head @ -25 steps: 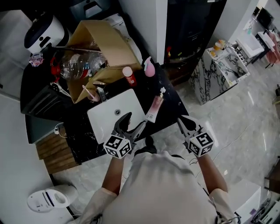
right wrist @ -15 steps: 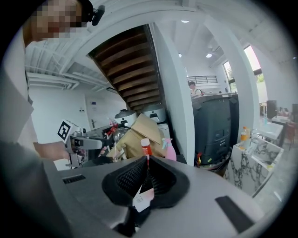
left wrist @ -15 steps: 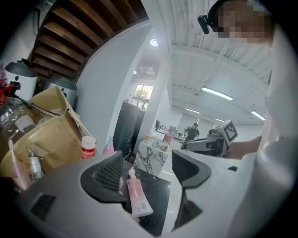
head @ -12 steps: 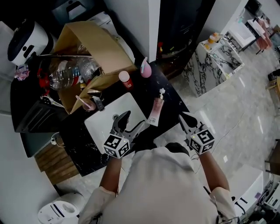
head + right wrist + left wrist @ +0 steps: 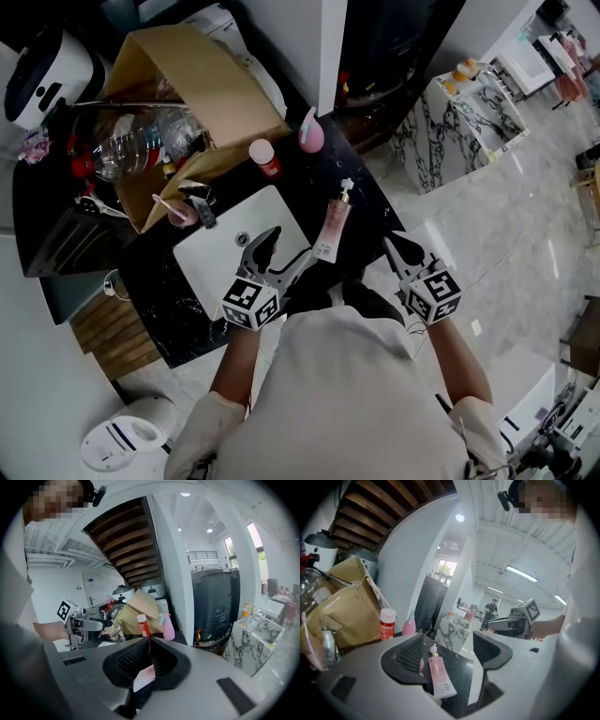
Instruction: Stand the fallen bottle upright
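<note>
A pink pump bottle (image 5: 330, 228) lies on its side on the black counter (image 5: 366, 202), just right of the white sink (image 5: 220, 258). In the left gripper view the pink bottle (image 5: 438, 677) lies ahead between my jaws, pump end pointing away. My left gripper (image 5: 286, 247) is open over the sink's right edge, its right jaw close to the bottle's base but apart from it. My right gripper (image 5: 396, 247) is shut with nothing in it, to the right of the bottle by the counter's front edge. The right gripper view shows only the bottle's base (image 5: 144, 677) below my jaws.
A red-capped bottle (image 5: 264, 157) and a pink spray bottle (image 5: 311, 131) stand upright behind the sink. An open cardboard box (image 5: 187, 75) with a clear plastic bottle (image 5: 131, 145) sits at the back left. A faucet (image 5: 202, 211) stands at the sink's rear. A marble-patterned unit (image 5: 450, 112) stands to the right.
Both grippers have edged forward toward the counter and dipped a little. The pink bottle still lies where it was. The left jaws stay open.
</note>
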### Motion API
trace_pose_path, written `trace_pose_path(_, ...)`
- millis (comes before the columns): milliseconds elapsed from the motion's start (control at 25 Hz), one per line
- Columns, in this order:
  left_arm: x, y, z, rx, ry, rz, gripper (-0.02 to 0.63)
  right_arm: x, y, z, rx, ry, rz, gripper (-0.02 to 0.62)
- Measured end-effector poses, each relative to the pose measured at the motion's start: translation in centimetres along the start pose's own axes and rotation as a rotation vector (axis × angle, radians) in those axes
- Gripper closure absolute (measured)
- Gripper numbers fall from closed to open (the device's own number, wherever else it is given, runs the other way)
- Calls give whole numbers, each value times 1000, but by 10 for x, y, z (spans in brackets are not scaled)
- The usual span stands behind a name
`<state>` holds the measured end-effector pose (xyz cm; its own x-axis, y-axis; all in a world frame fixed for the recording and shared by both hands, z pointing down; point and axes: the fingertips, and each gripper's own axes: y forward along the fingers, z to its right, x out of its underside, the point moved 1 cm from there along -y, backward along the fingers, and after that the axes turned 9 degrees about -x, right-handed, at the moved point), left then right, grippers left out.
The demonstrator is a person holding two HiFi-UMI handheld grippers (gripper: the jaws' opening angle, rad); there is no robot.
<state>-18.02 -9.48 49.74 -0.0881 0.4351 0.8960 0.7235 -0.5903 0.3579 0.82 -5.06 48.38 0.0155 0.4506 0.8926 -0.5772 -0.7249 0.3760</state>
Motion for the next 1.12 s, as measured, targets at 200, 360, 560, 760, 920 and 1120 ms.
trace_pose_path(200, 5, 23, 9, -29, -7, -28, 276, 8, 2, 23, -23, 26, -16, 558)
trace_pose_path(360, 19, 50, 14, -63, 10, -83, 272, 13, 5, 40, -54, 32, -30, 558)
trace_pose_path(560, 38, 84, 23, -77, 24, -138, 267, 16, 6, 60, -89, 31, -36, 558)
trace_pose_path(760, 58, 120, 28, -96, 61, -217, 267, 19, 10, 81, -120, 45, -39, 558)
trace_pose_path(920, 79, 145, 23, -122, 76, -284, 267, 30, 18, 89, -154, 53, -57, 558)
trace_pose_path(1120, 114, 175, 12, -154, 93, -400, 262, 44, 28, 101, -190, 70, -85, 558)
